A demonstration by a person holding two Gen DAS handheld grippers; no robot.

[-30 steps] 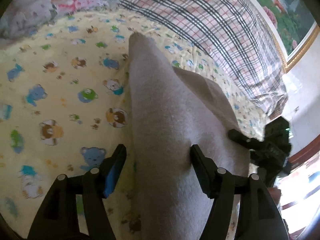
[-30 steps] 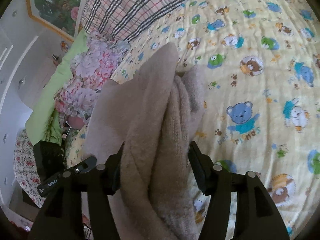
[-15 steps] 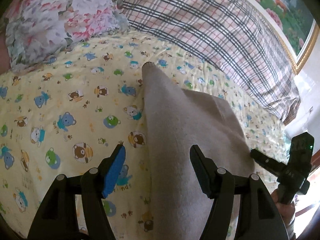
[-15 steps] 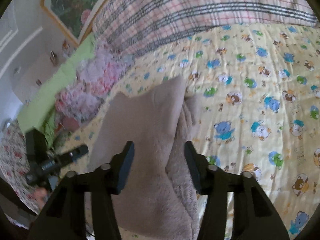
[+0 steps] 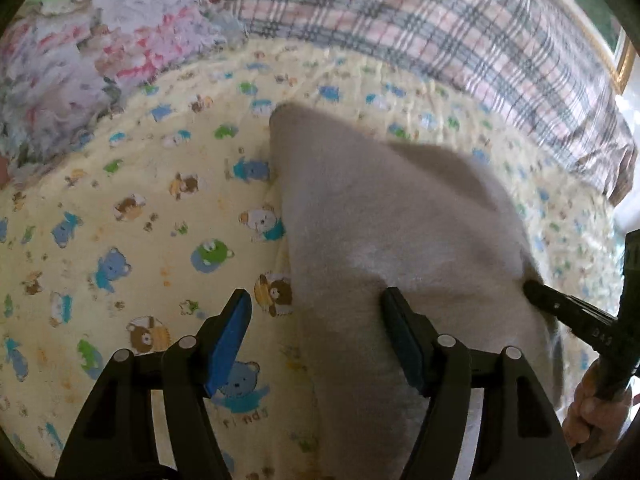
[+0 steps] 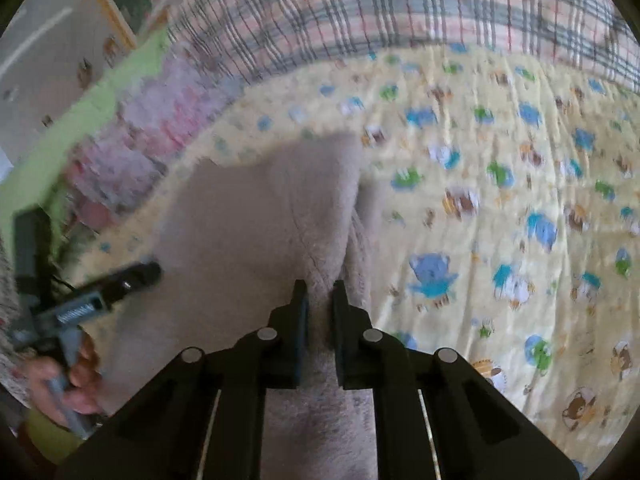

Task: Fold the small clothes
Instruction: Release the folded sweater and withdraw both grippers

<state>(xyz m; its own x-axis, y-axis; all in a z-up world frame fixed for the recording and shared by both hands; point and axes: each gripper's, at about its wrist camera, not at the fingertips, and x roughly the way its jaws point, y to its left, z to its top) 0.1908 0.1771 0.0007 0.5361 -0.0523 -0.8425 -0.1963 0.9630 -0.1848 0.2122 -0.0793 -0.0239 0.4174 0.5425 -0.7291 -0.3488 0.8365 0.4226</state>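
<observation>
Beige garment (image 5: 384, 232) lies on yellow bear-print sheet (image 5: 132, 208); long axis runs from grippers toward plaid pillow (image 5: 420, 28), narrow tip nearest pillow; left gripper (image 5: 316, 332) jaws apart, garment edge between, unpressed; right gripper (image 6: 320, 294) closing, clamped on garment fold; a second ago right jaws stood wide.

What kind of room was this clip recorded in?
Most likely a bedroom, with the work done on a bed. A yellow bear-print quilt covers the surface, a plaid blanket and floral bedding lie at its far side, and a framed picture hangs on the wall behind.
</observation>
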